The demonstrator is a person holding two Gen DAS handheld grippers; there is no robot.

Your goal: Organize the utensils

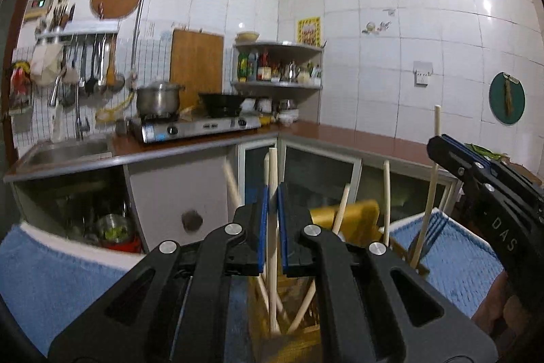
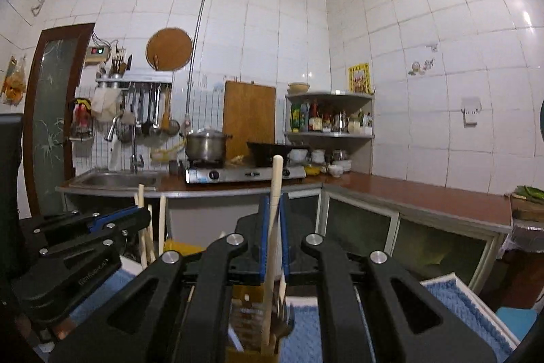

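I have a wooden stick in each hand, and both look to be going into the holder [image 1: 343, 220], so I judge the sorting well under way but not finished. My left gripper [image 1: 273, 227] has its jaws pinching one stick [image 1: 272, 179], which stands nearly upright, long axis vertical, top end above the jaws and lower end down among the other sticks [image 1: 306, 305] already in the holder below me. My right gripper [image 2: 273, 233] likewise has its jaws pinched on a second stick [image 2: 274, 203], upright with a slight lean, rounded top pointing at the ceiling, bottom end inside the holder's compartment next to what looks like a fork [image 1: 430, 232]. Several sticks already stand in the holder, leaning in different directions, so part of the job is done. What is left, as far as I can tell, is to let these two go once they sit at the bottom. The holder stands on a blue mat [image 1: 61, 278] on the bench; I cannot see any loose utensils remaining on it.
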